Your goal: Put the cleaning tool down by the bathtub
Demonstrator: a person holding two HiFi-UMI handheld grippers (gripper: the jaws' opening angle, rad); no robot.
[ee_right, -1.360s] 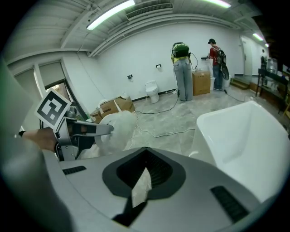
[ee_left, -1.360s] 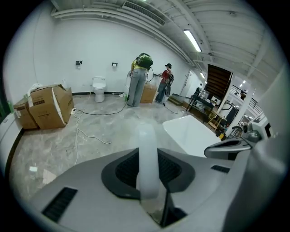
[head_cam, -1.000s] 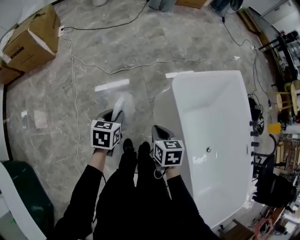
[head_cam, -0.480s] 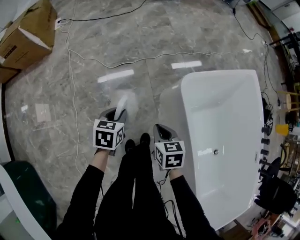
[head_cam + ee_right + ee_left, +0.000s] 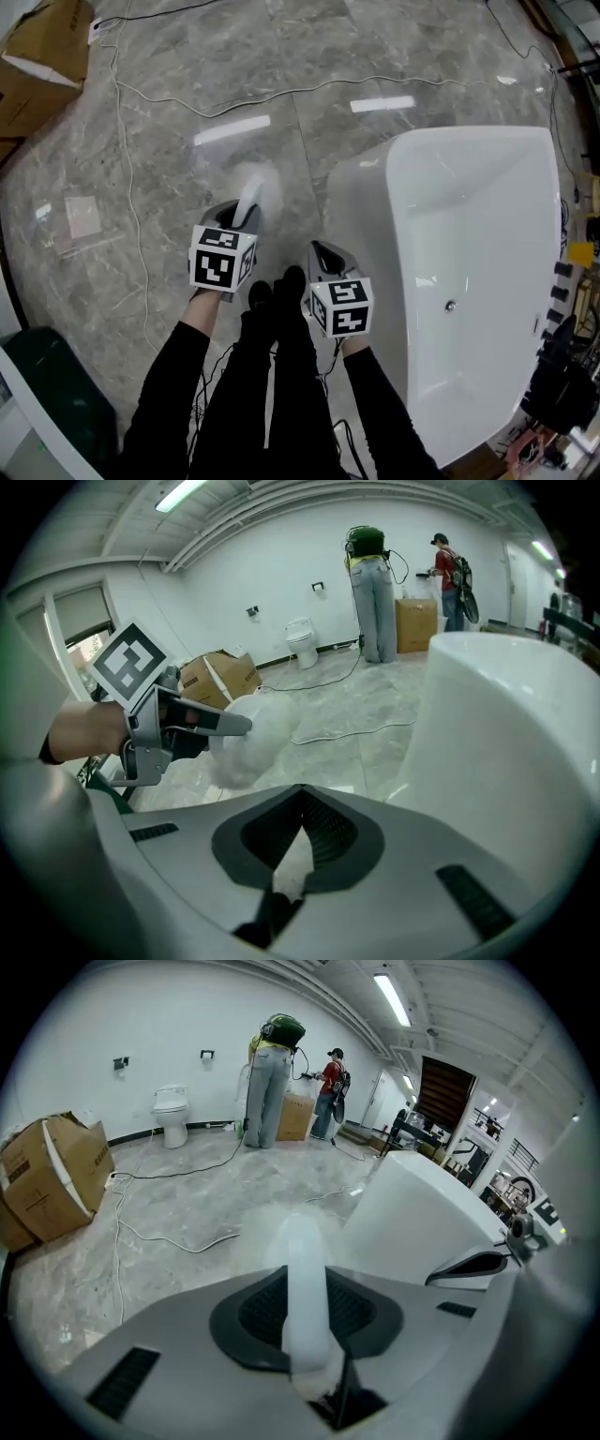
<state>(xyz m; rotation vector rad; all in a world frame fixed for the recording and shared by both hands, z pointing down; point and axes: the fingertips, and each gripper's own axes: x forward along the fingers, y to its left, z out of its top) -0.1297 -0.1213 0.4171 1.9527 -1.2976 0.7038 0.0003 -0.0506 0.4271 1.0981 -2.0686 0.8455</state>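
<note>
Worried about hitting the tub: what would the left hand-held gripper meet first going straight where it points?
Likely only floor: the left hand-held gripper, holding the cleaning tool, aims past the bathtub's left side. Depth is unclear.

The bathtub (image 5: 469, 234) is plain white; floor (image 5: 141, 187) grey veined marble; cleaning tool (image 5: 251, 195) frosted white; far-left cardboard box (image 5: 42, 47) brown.

Black sleeves (image 5: 176, 375), trousers (image 5: 272, 394), shoes (image 5: 259, 293); grey left gripper (image 5: 241, 215), right gripper (image 5: 320, 252); white cubes (image 5: 223, 260), black square markers.
</note>
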